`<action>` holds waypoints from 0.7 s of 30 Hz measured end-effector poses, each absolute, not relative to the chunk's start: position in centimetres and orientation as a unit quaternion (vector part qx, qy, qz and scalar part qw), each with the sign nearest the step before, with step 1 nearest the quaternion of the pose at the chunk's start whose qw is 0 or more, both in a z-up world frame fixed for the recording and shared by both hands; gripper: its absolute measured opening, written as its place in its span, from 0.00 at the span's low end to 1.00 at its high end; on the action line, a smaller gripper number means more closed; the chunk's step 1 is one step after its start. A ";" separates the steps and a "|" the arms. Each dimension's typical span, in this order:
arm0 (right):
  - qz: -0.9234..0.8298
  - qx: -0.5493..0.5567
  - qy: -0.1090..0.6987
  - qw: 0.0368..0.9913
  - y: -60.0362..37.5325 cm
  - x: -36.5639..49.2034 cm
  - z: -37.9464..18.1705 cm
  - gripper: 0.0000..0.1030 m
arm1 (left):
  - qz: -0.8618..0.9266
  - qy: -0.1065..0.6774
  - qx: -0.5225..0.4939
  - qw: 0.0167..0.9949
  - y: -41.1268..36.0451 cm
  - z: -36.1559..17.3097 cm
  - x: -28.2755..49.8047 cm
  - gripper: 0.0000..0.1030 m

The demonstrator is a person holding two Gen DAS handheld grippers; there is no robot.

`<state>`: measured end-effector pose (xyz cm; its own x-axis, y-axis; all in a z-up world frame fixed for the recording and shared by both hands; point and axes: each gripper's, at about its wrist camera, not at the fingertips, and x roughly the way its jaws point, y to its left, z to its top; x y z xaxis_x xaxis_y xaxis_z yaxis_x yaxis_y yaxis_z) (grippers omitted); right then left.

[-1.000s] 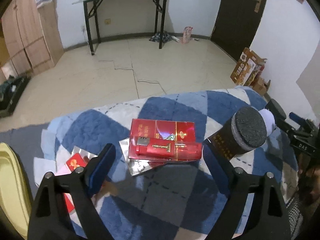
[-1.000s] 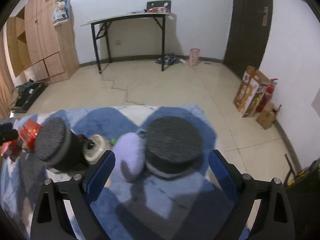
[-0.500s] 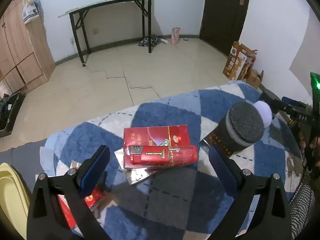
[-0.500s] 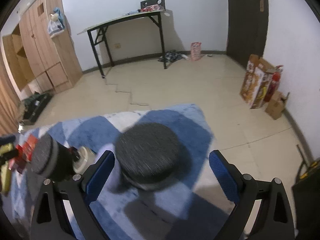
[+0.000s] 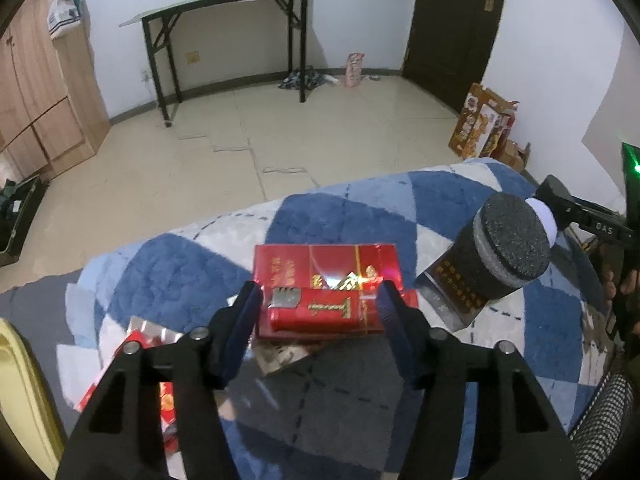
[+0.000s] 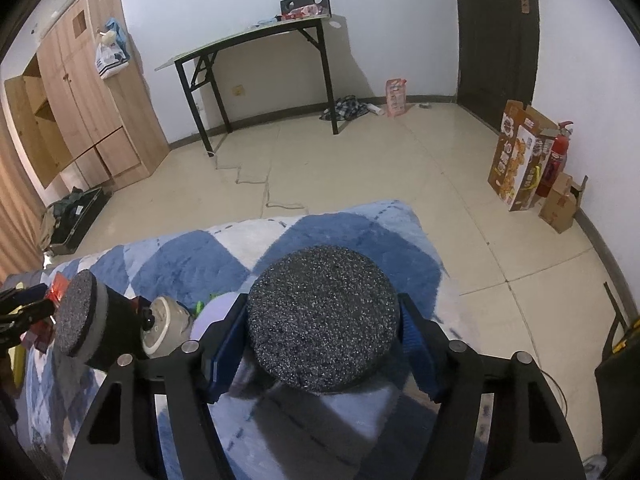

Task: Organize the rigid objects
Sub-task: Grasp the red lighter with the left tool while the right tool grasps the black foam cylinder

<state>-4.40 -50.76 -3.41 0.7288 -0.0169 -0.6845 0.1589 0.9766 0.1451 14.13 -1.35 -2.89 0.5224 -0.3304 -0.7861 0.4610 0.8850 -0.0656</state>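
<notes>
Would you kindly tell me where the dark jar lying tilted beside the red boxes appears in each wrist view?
Left wrist: the tilted dark jar is at mid right, right of the red boxes.
Right wrist: it is at lower left.
Shared landmark: the black folding table against the far wall.

Both views look forward and downward along their own tool's fingers, from close above a blue checked blanket (image 5: 340, 216), toward the far wall with a black table (image 5: 224, 0) and a dark door (image 6: 496, 32). The left view sits close over a red box (image 5: 320, 312); the right view hangs just above a black round-lidded jar (image 6: 324, 320). Both share a second jar (image 5: 504, 248), the blanket, floor and wardrobe (image 6: 92, 100).
</notes>
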 end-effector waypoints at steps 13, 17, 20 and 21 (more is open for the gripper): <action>-0.047 0.097 0.366 0.924 -50.7 -4.8 -3.6 0.68 | -0.251 0.434 0.105 0.859 -2.6 -2.6 13.0 0.99; -0.046 0.090 0.366 0.925 -50.6 -4.8 -3.6 0.68 | -0.245 0.439 0.094 0.859 -2.8 -3.0 13.8 0.97; -0.047 0.091 0.364 0.926 -50.6 -4.8 -3.8 0.68 | -0.247 0.438 0.093 0.859 -3.0 -3.3 14.0 0.80; -0.047 0.090 0.365 0.926 -50.5 -4.8 -3.8 0.68 | -0.249 0.435 0.095 0.860 -3.0 -3.3 14.0 0.80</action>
<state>-4.84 -50.51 -3.75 0.7297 -0.0223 -0.6834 0.1533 0.9793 0.1318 14.00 -3.00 -3.30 0.4971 -0.3459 -0.7958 0.5111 0.8579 -0.0537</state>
